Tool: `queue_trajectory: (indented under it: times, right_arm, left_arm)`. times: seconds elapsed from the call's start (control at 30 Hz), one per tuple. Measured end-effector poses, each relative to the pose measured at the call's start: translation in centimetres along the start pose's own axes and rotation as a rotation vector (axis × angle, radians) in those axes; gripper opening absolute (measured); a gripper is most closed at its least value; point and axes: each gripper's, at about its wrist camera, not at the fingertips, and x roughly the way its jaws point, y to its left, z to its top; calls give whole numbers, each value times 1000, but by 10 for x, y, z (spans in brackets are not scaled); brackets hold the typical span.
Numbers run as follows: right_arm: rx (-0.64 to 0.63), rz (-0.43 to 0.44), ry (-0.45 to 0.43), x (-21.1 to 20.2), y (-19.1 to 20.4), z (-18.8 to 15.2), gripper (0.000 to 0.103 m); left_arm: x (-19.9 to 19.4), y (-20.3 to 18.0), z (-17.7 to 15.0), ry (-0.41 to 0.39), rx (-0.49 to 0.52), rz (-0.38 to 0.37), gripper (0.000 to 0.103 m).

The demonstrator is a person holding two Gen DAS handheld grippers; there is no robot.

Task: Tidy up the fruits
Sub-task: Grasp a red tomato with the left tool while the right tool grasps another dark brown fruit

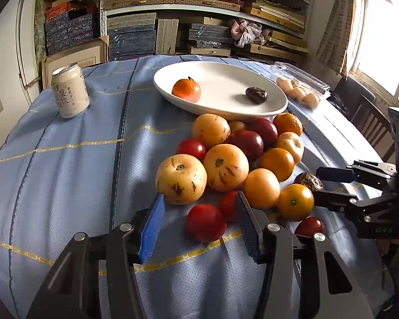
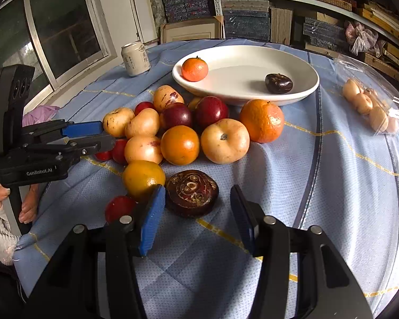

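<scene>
A pile of fruit (image 1: 226, 164) lies on the blue cloth in front of a white oval plate (image 1: 226, 106). The plate holds a tangerine (image 1: 186, 89) and a dark brown fruit (image 1: 256, 95). My left gripper (image 1: 199, 207) is open, with a red fruit (image 1: 205, 222) between its fingers. My right gripper (image 2: 196, 199) is open, with a dark brown fruit (image 2: 191, 193) on the cloth between its fingers. The right gripper also shows in the left wrist view (image 1: 318, 183), its fingers apart at that brown fruit (image 1: 308, 181). The left gripper shows in the right wrist view (image 2: 103, 135).
A pale drink can (image 1: 69, 90) stands at the back left. A clear plastic pack of pale round items (image 1: 299, 91) lies at the right of the plate. Shelves full of boxes stand behind the table. A wooden chair (image 1: 369, 122) stands at the right.
</scene>
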Motion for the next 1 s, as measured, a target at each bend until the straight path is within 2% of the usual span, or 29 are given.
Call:
queue_trajectory:
  times: [0.27,0.43,0.5,0.7,0.8,0.9,1.0]
  right_arm:
    - [10,4,5,1,-1,-1,50]
    - [19,12,10,2,-3,-1,51]
    - [17,9,10,2,-3,-1,51]
    - [14,6,10,3,-3,0,51]
    - [13,6,10,3,-2,-1,51]
    - [6,-1,12,4,-2,0,51]
    - [-12,-13,13,5,1,1,51]
  left_arm:
    - [0,2,-5,53,-2,-23,54]
    - [1,-9,-8,66,51,-30,53]
    - [4,-12,-10,73,64,-32,48]
    - [6,-15,-12,69,76,-26,46]
    - [5,-4,-10,72,45,-15,32]
    - [6,2,-9,76,17,-32,31]
    - [6,-4,-10,70,40,-8,31]
